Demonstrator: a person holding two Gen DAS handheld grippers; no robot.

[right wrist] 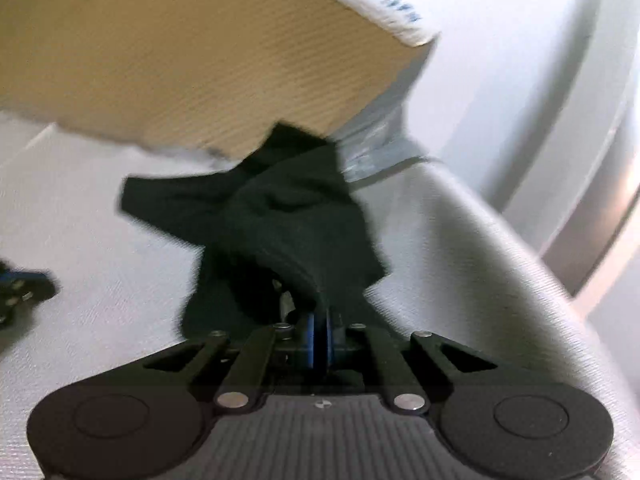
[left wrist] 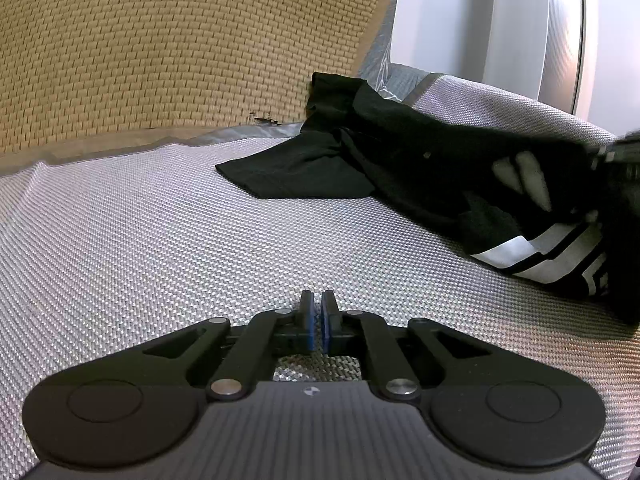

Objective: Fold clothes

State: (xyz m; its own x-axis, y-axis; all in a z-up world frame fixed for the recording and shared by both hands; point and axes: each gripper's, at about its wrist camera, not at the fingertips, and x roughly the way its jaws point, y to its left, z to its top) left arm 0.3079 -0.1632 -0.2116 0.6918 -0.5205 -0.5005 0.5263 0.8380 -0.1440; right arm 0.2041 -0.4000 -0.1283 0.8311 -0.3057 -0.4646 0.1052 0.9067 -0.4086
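A crumpled black garment (left wrist: 360, 152) with white printed stripes (left wrist: 540, 252) lies on the grey woven surface (left wrist: 160, 240), off to the right in the left wrist view. My left gripper (left wrist: 317, 304) is shut with nothing between its blue pads and hovers over bare surface, well short of the garment. In the blurred right wrist view, my right gripper (right wrist: 320, 316) is shut on a fold of the black garment (right wrist: 280, 216), which bunches up ahead of the fingers. Part of the left gripper (right wrist: 20, 292) shows at the left edge there.
A tan woven cushion (left wrist: 160, 40) stands upright behind the grey surface, with a frayed spot at its lower edge (left wrist: 264, 118). A white wall and a curved pale panel (left wrist: 560, 40) rise at the right, past the edge of the surface.
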